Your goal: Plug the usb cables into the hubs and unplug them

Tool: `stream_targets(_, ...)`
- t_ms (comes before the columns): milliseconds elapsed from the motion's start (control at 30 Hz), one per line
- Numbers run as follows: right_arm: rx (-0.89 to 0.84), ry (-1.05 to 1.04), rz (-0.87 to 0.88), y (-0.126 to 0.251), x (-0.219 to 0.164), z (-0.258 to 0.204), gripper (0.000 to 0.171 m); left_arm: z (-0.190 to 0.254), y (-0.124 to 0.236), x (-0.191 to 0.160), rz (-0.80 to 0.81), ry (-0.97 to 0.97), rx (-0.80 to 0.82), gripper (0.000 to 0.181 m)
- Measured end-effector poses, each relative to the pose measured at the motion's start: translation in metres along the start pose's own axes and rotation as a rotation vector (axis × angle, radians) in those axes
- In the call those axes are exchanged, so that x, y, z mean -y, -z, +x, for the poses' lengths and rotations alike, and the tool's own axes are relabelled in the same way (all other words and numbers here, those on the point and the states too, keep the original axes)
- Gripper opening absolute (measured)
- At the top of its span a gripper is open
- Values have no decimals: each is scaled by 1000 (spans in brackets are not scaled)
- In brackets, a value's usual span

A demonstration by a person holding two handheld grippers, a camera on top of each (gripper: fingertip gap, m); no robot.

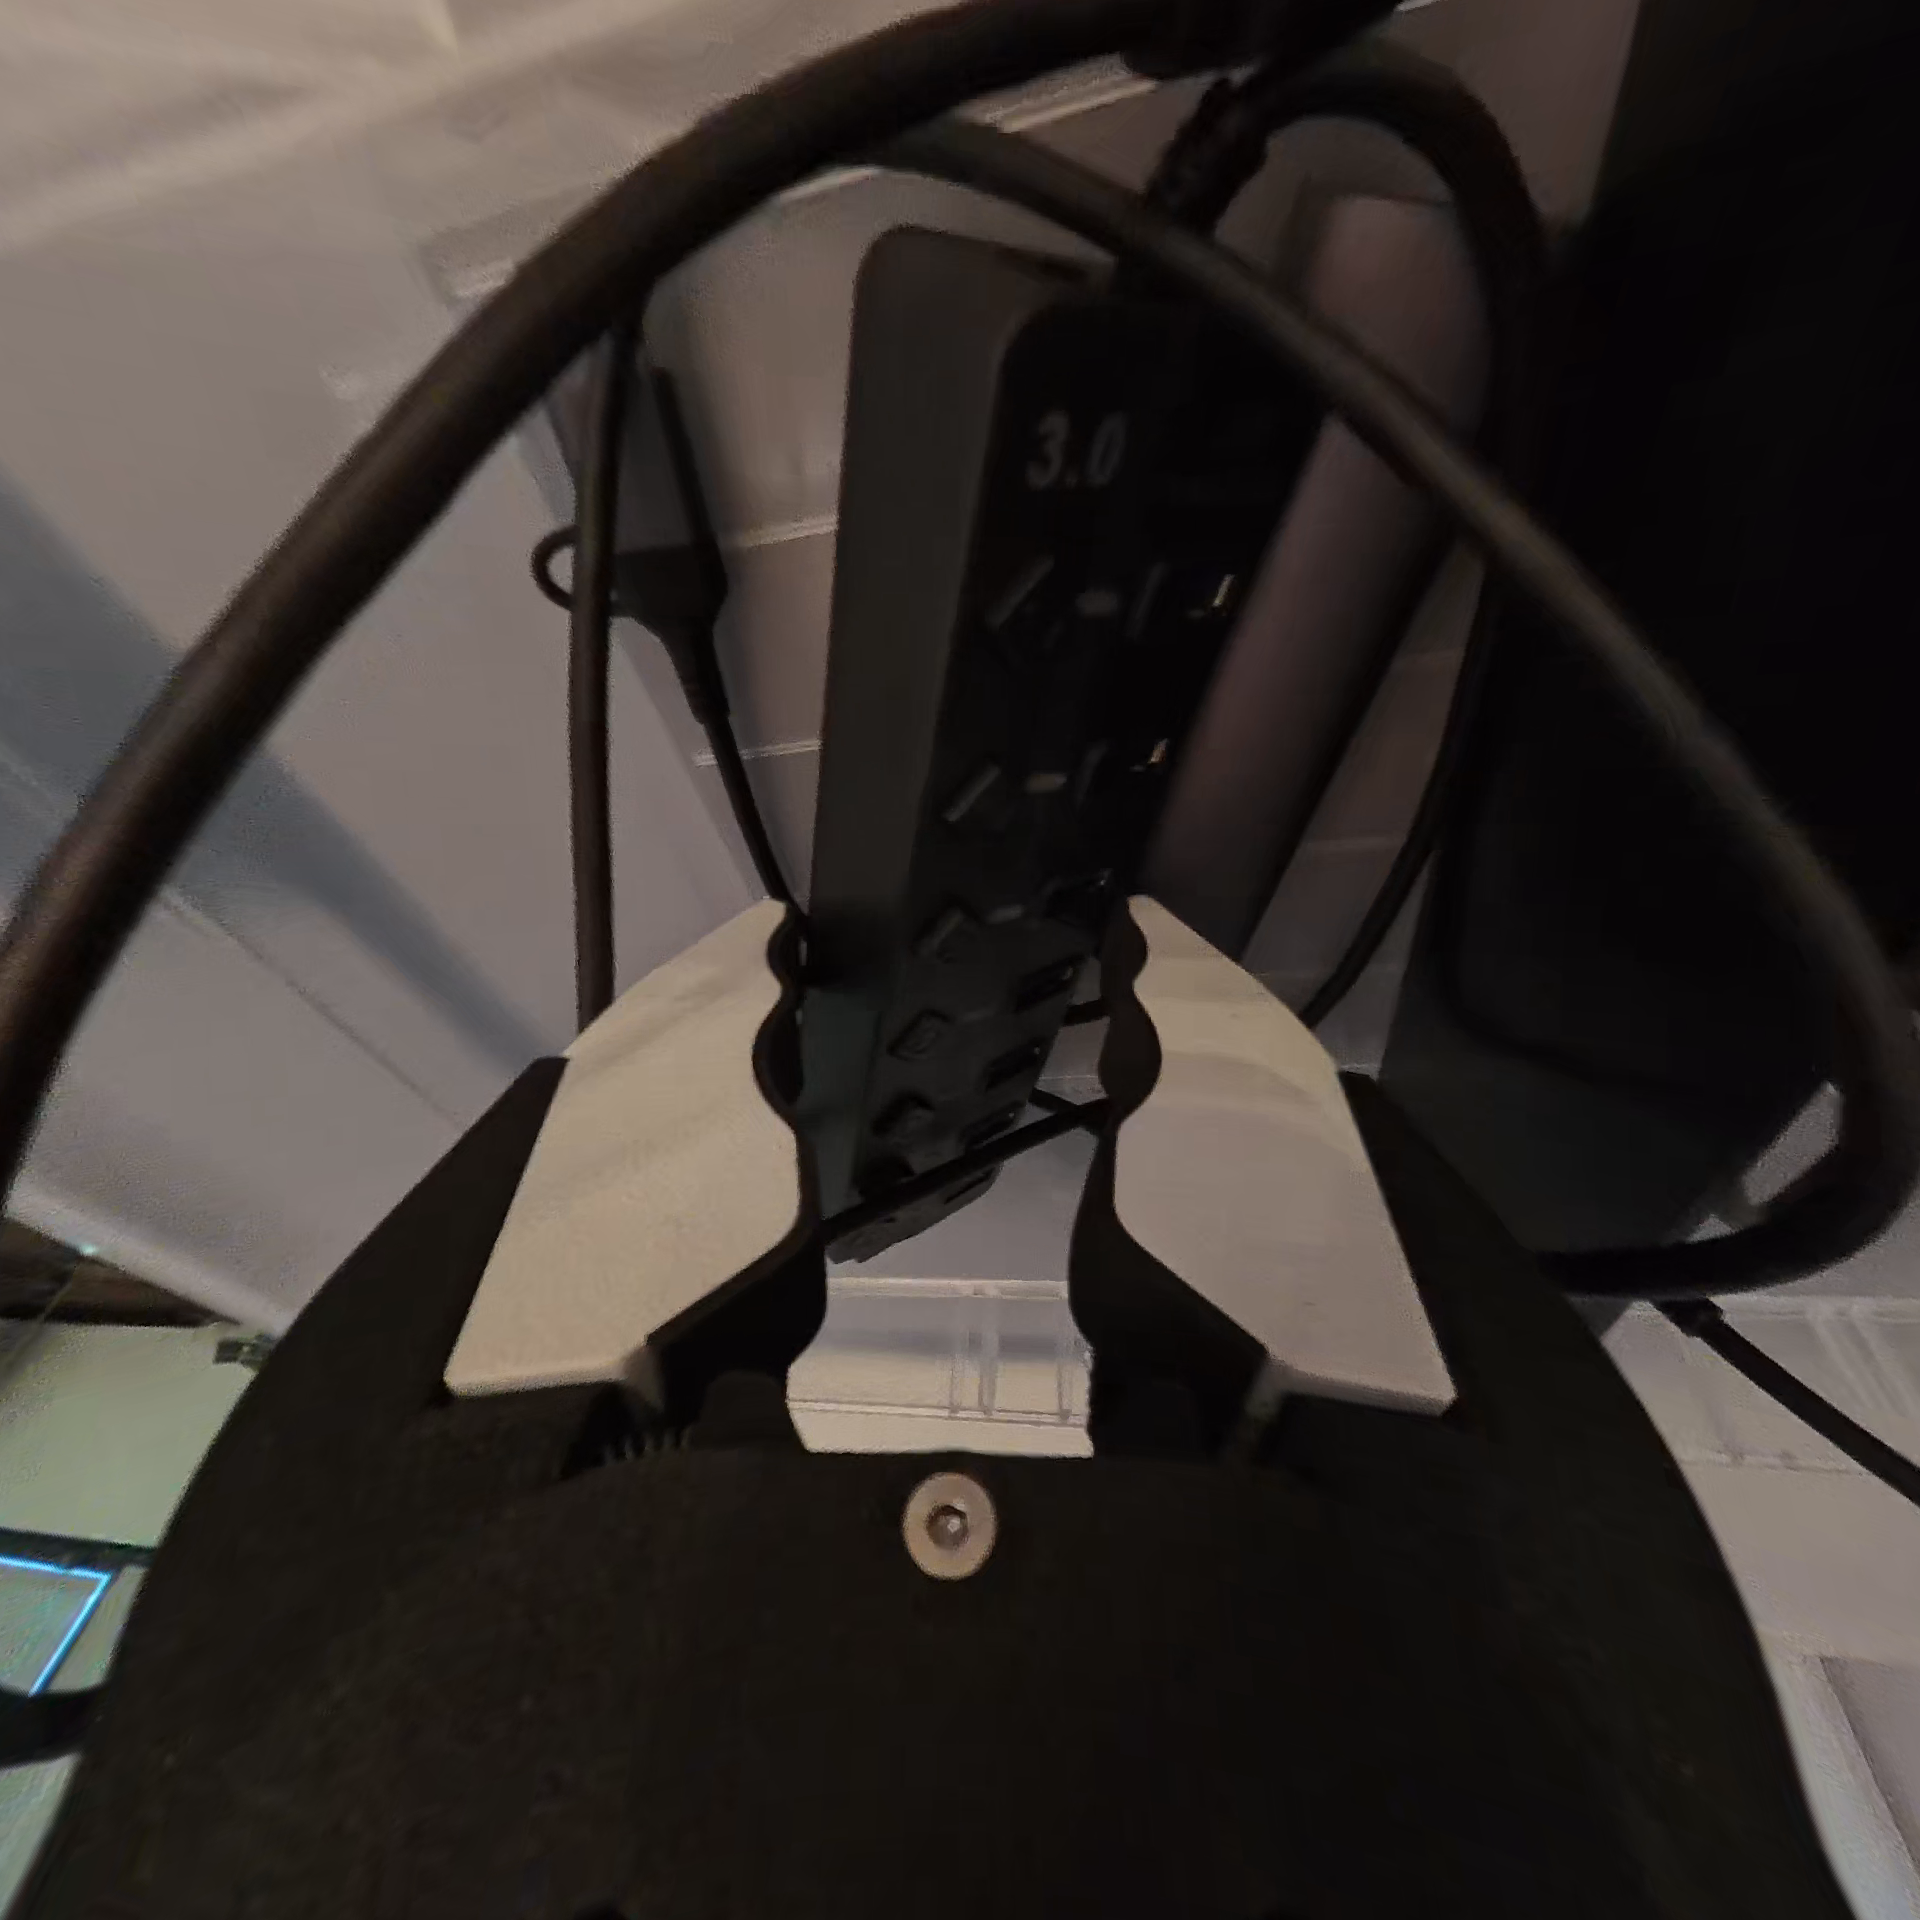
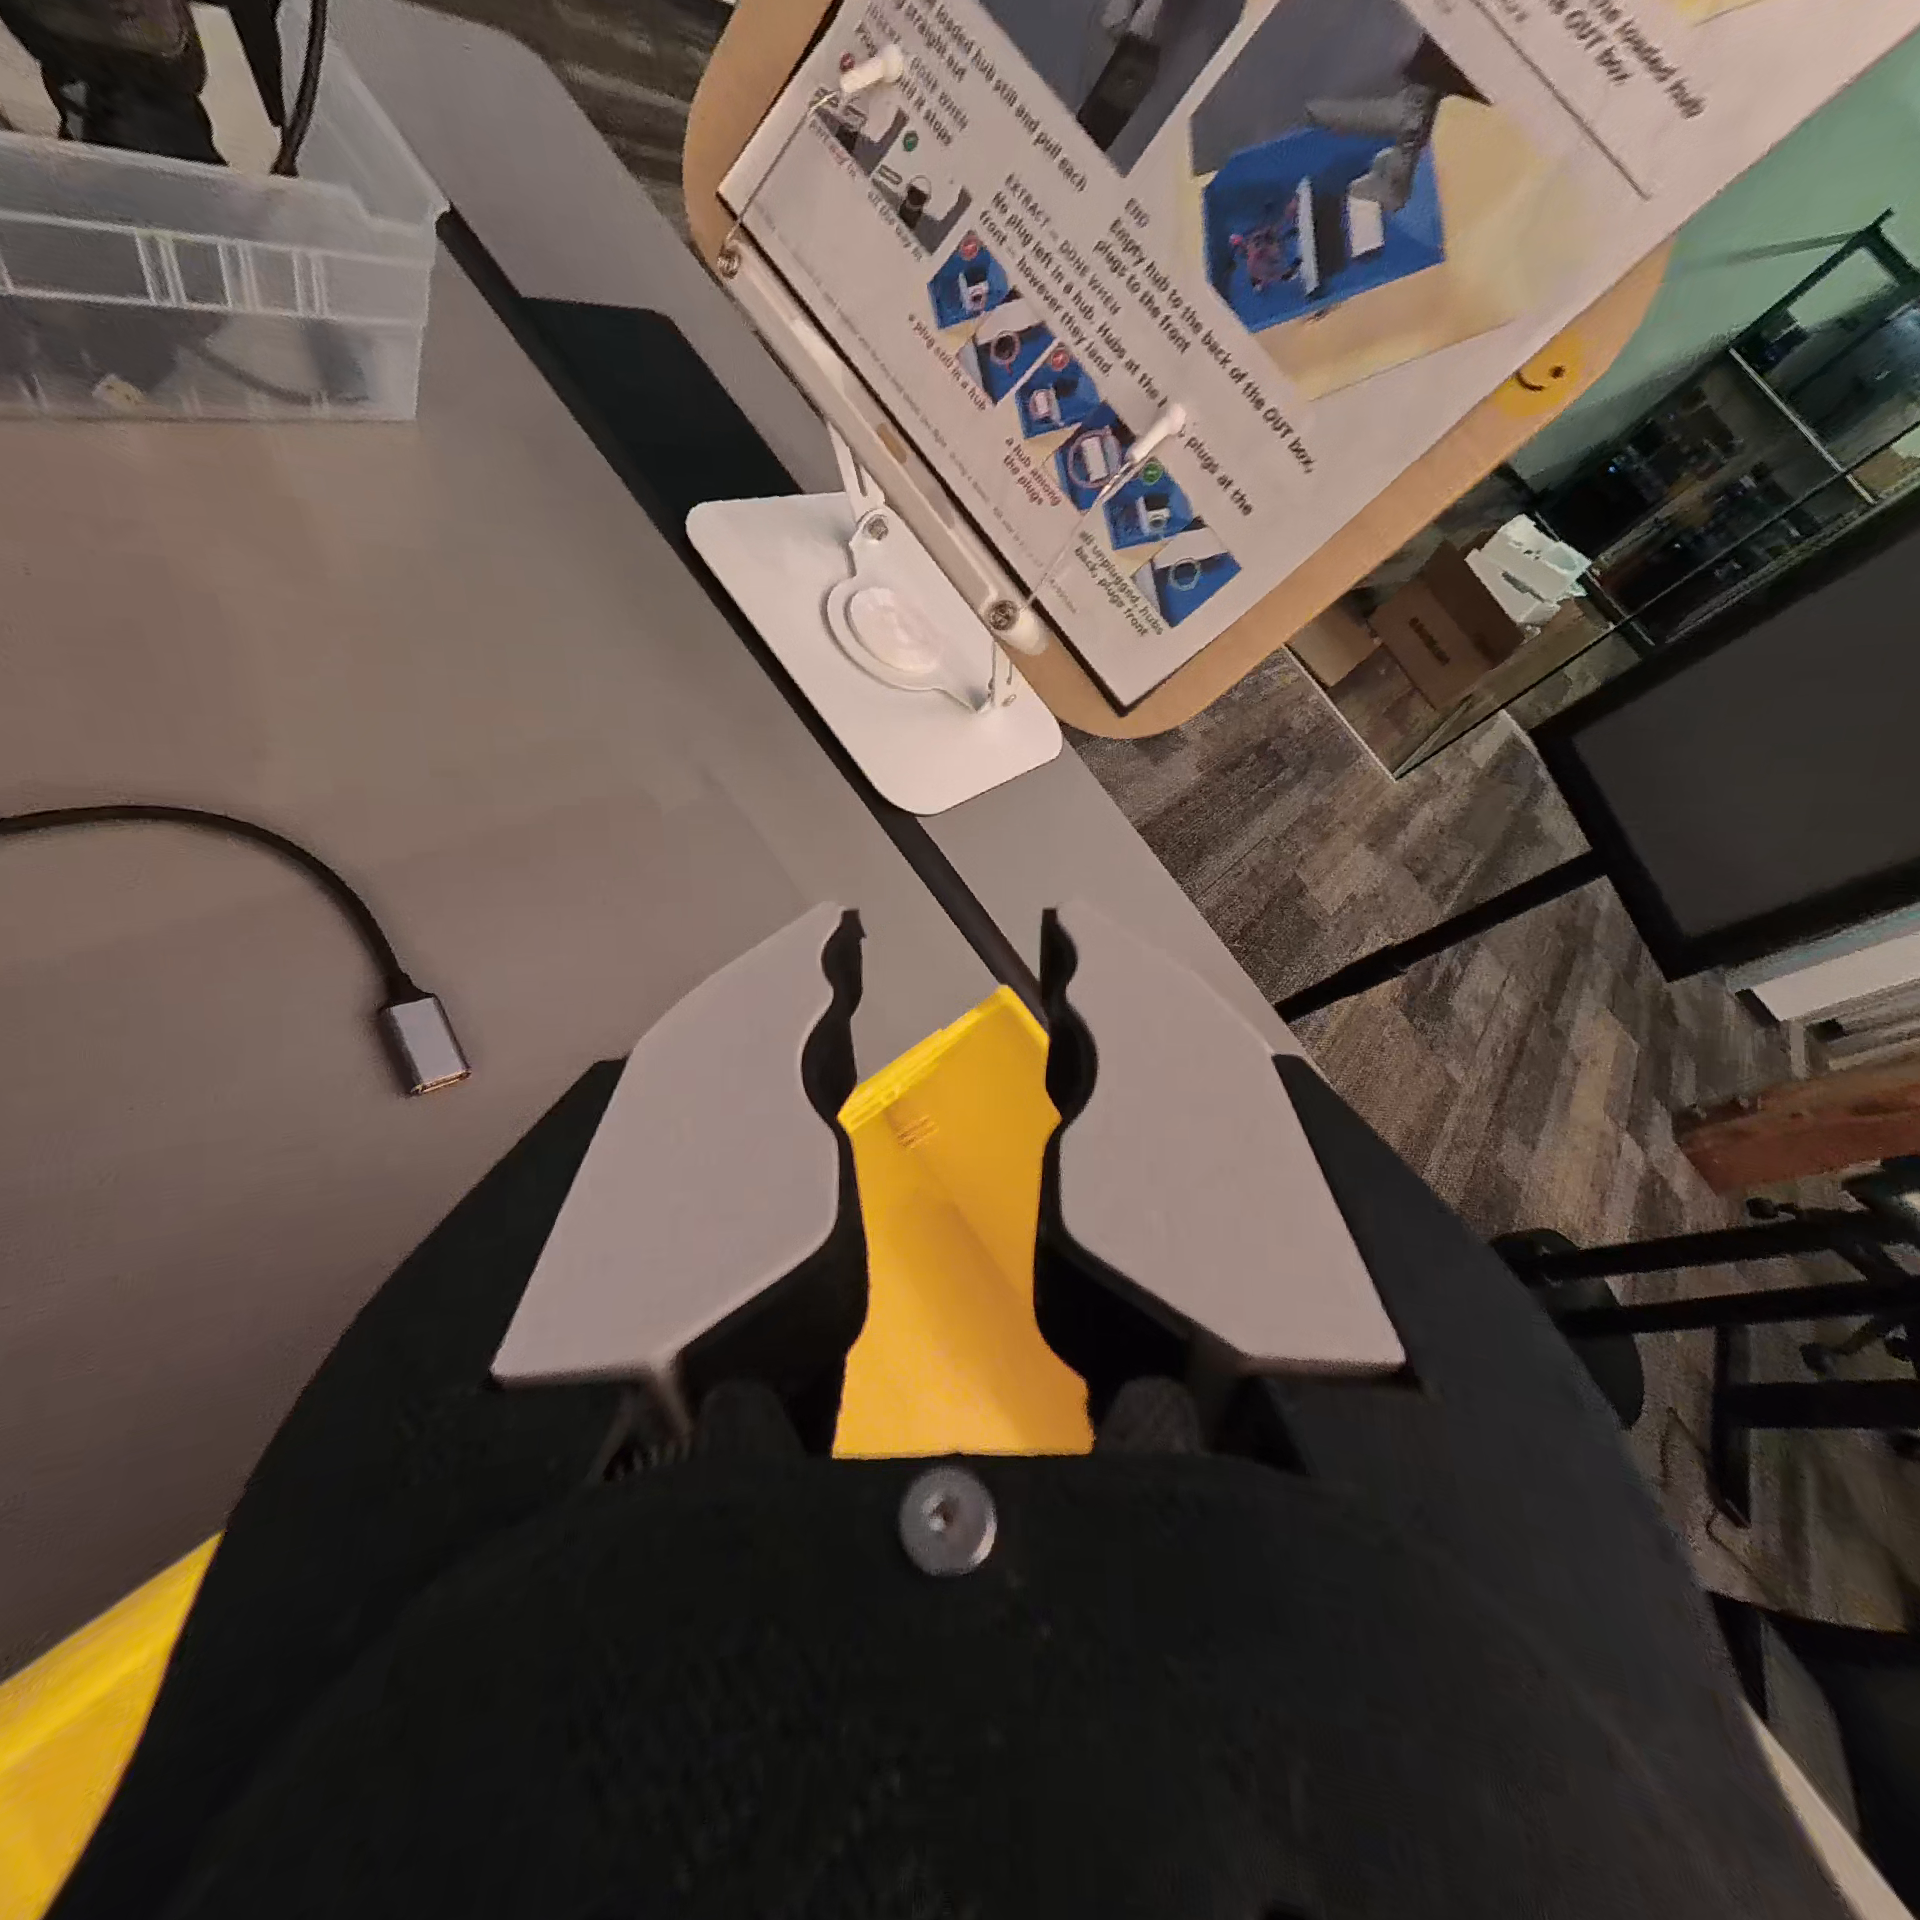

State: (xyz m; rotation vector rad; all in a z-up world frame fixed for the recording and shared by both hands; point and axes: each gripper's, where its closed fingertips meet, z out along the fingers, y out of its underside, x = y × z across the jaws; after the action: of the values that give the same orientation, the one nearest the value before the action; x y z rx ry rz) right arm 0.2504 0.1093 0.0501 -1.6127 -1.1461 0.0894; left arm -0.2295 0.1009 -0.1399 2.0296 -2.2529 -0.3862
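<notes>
One hub (image 1: 1049, 644) end between left gripper (image 1: 951, 935) fingers — touching both.

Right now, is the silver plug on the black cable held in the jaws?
No, the silver plug on the black cable lies loose on the grey table.

two claw-mounted cameras, facing different parts of the scene

left wrist view sits very close to a long dark usb hub (image 1: 1049, 665); right wrist view looks down from higher over the grey table (image 2: 436, 644) edge. nothing clearly shared.
</notes>
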Motion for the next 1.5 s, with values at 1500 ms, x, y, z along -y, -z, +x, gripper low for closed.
stream_targets(1500, 370, 34, 327, -29, 104, -131, 32, -5, 377, -5, -265, 288, 894, 54)
